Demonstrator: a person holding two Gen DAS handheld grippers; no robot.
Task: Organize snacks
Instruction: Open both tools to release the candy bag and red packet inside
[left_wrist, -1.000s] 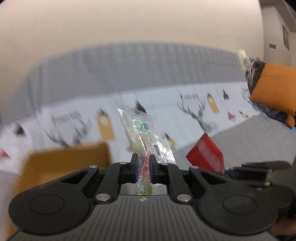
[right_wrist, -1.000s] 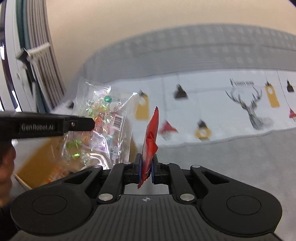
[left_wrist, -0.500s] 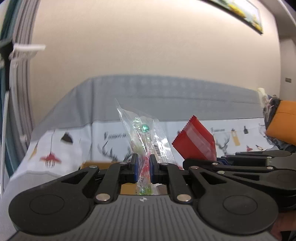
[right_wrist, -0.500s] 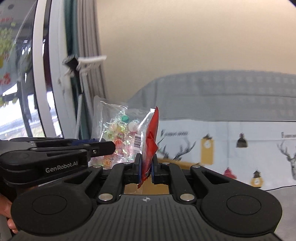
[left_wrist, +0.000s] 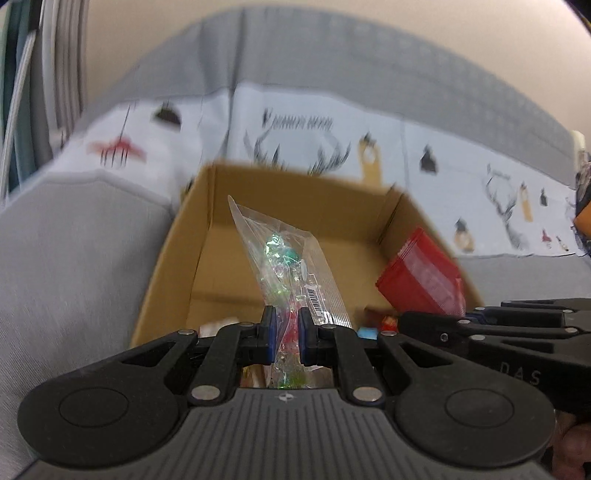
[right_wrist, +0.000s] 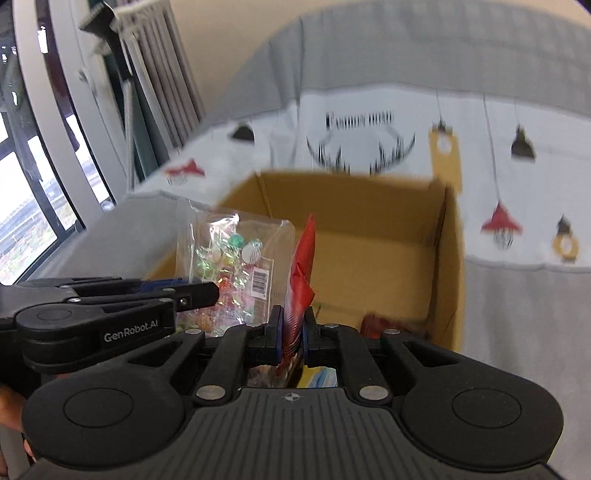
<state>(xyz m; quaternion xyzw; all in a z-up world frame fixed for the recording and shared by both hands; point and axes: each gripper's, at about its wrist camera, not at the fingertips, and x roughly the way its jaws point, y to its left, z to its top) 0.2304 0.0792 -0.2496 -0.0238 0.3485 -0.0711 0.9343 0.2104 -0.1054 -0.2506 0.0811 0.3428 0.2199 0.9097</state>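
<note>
Snacks mid-transfer: left gripper (left_wrist: 283, 334) clamped on clear candy bag (left_wrist: 291, 266), right gripper (right_wrist: 293, 334) clamped on red packet (right_wrist: 301, 280), both above cardboard box (left_wrist: 177, 251) at 12 o'clock, a few items already inside, neither dropped yet.

Your left gripper (left_wrist: 283, 334): matte black plastic, ribbed grey-black body, blue finger pads, silver pivot screws, round side discs. Your right gripper (right_wrist: 293, 334): same build. White "GenRobot.AI" lettering marks the left unit's side; bare skin shows at frame edges.
</note>
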